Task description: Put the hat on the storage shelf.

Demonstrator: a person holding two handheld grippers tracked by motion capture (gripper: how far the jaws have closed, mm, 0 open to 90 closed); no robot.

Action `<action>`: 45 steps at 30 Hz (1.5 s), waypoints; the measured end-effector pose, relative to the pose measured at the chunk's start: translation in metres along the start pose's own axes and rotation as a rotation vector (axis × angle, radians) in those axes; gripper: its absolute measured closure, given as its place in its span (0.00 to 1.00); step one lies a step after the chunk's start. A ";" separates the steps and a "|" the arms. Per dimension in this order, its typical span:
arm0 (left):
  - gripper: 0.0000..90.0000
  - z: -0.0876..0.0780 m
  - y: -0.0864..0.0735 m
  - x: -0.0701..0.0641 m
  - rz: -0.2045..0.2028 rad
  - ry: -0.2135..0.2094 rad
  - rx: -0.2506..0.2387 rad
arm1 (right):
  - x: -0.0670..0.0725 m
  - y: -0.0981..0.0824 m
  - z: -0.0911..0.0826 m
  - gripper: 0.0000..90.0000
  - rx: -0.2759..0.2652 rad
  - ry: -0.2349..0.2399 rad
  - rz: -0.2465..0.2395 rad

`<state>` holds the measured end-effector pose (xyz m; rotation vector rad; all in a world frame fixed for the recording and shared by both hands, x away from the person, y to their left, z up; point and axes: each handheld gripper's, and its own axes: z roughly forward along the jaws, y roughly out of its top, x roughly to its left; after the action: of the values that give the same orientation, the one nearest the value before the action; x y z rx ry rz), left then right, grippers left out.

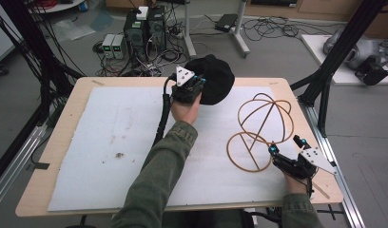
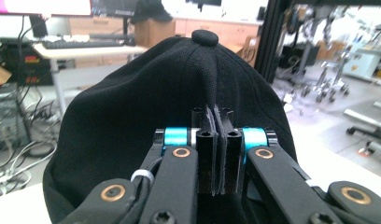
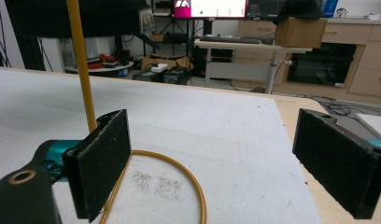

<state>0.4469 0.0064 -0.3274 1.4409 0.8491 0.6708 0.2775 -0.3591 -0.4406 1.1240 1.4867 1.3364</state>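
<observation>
We see a wooden surface (image 1: 59,142) covered by a white foam sheet (image 1: 116,142). At its far edge sits a black cap (image 1: 216,80); the left hand-held gripper (image 1: 198,83) has its jaws pressed together on a fold of the cap's fabric, and in the left gripper view that pinched ridge runs up the crown toward the top button (image 2: 205,37), which points away from the camera. To the right stands a wire hat stand (image 1: 258,130) of thin golden rod: a flat ring base lies on the sheet, and a globe of crossed hoops rises from it, tilted toward the far right. The right hand-held gripper (image 1: 286,145) rests beside the base ring with its jaws wide apart; the ring (image 3: 179,172) curves between them, touching neither pad that we can tell. On the floor beyond the surface we note computers and tangled cables (image 1: 149,42).
</observation>
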 end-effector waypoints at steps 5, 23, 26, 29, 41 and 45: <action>0.98 -0.009 0.014 -0.004 -0.011 -0.038 -0.054 | 0.000 0.000 0.001 0.12 -0.001 -0.003 0.002; 0.98 -0.027 0.057 -0.041 0.030 -0.202 -0.185 | 0.001 0.000 0.000 0.12 0.001 -0.001 -0.007; 0.98 -0.028 0.060 -0.045 0.022 -0.229 -0.201 | 0.000 0.000 0.001 0.12 -0.004 -0.003 -0.008; 0.98 -0.031 0.064 -0.050 -0.002 -0.280 -0.217 | 0.000 0.000 0.001 0.12 -0.001 -0.002 -0.010; 0.98 -0.036 0.070 -0.069 -0.027 -0.422 -0.248 | 0.001 0.000 0.001 0.12 0.000 -0.001 -0.011; 0.98 -0.037 0.070 -0.075 -0.036 -0.473 -0.241 | 0.000 0.000 0.001 0.12 -0.001 0.000 -0.010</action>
<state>0.3818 -0.0316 -0.2492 1.2872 0.4076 0.3655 0.2781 -0.3586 -0.4408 1.1142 1.4891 1.3298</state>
